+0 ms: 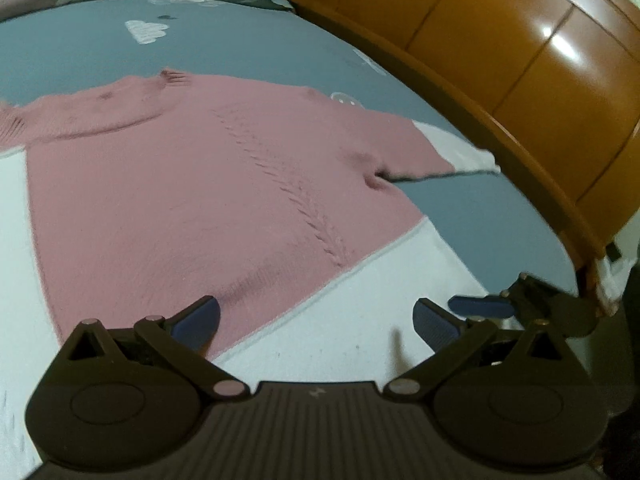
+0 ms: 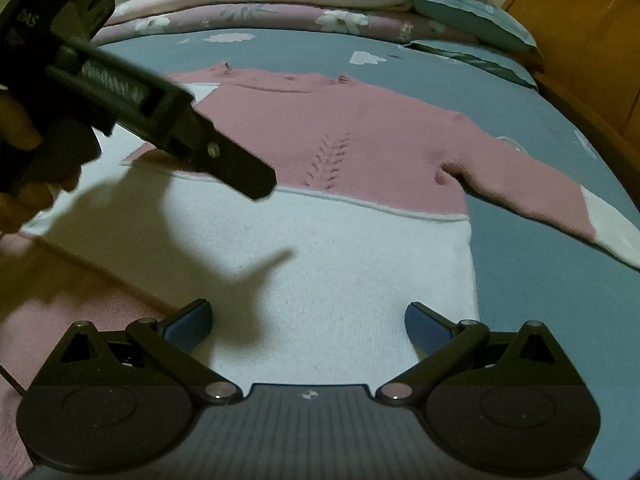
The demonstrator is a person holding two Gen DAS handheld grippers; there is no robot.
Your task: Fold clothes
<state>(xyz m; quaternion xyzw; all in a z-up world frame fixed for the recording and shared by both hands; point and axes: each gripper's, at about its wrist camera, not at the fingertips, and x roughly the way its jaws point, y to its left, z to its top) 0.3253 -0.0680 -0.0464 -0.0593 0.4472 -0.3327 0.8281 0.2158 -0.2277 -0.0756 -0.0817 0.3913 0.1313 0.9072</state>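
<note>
A pink and white sweater (image 2: 320, 184) lies spread flat, front up, on a bed with a blue-grey sheet (image 2: 540, 280). The upper half of the sweater is pink with a cable pattern down the middle; the lower half is white. One sleeve (image 2: 540, 188) stretches out to the side, pink with a white cuff, away from the body of the sweater. Folded blankets (image 2: 280, 4) and a pillow (image 2: 468, 16) sit at the far end of the bed, and a wooden bed frame (image 1: 520, 80) runs along one side.

Folding seems not to have begun: nothing on the sweater is turned over yet. This looks like the approach, with both claws coming in over the hem end.

The right claw (image 2: 308, 324) is spread wide and holds nothing. It hovers over the white lower part of the sweater, near the hem, with the outstretched sleeve off to its right. The left claw (image 1: 316, 320) is also spread wide and empty. It sits above the line where pink meets white, with one fingertip over the pink. In the right wrist view the left claw appears as a dark tool in a hand (image 2: 24, 128), casting a shadow on the white knit.

The next move likely calls for closing on an edge or the sleeve and pinching only the intended layers.
</note>
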